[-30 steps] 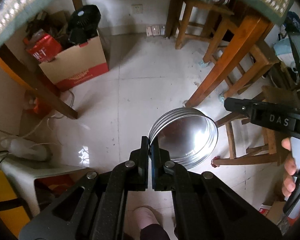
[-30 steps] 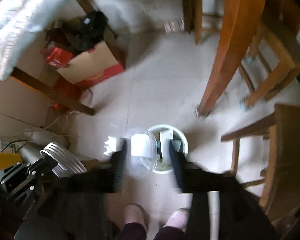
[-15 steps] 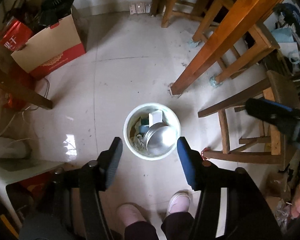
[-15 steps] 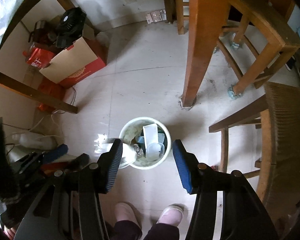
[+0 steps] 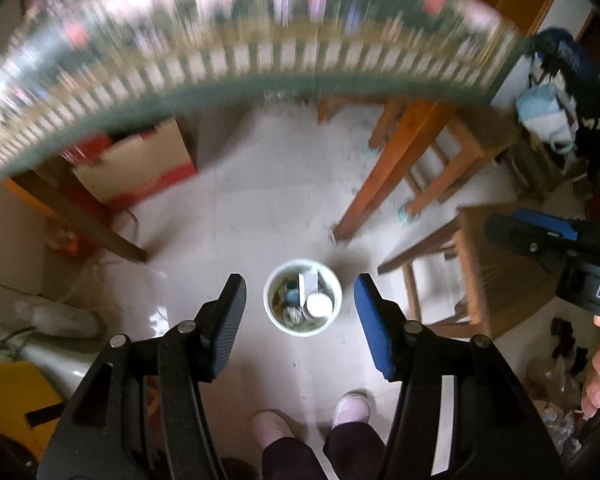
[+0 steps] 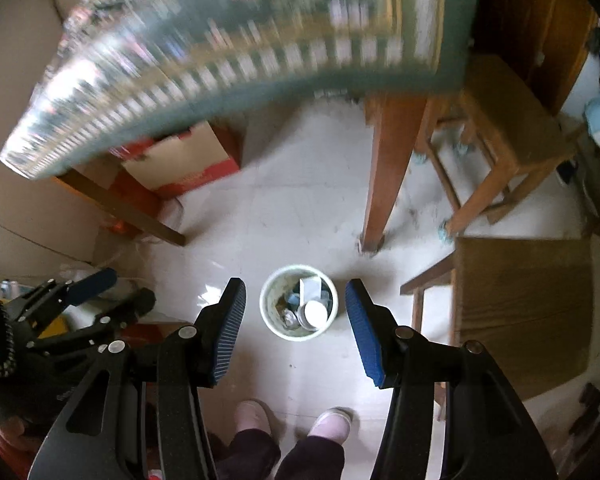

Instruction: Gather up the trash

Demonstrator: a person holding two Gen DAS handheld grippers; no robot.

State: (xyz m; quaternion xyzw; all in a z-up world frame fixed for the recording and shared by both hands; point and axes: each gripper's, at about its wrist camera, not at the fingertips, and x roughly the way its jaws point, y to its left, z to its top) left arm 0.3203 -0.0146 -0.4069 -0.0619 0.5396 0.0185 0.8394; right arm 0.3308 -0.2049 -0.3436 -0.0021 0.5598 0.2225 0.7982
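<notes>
A white trash bin [image 5: 276, 280] stands on the tiled floor far below both grippers; it also shows in the right wrist view [image 6: 272, 282]. It holds a white carton, a round metal tin [image 5: 319, 305] and other scraps. My left gripper [image 5: 300, 322] is open and empty, high above the bin. My right gripper [image 6: 296, 320] is open and empty, also high above it. The right gripper shows at the right edge of the left wrist view [image 5: 540, 236], and the left gripper shows at the left of the right wrist view [image 6: 72, 304].
A patterned tablecloth edge [image 5: 260, 60] hangs blurred across the top. Wooden table legs [image 5: 384, 180] and stools [image 6: 520, 296] stand right of the bin. A cardboard box [image 5: 140, 168] sits at the back left. The person's feet [image 5: 312, 420] are below.
One second ago my left gripper was shut on the metal tin; it opened and the tin dropped into the bin. The right gripper's clear container also went in. Both grippers have risen towards the table edge.
</notes>
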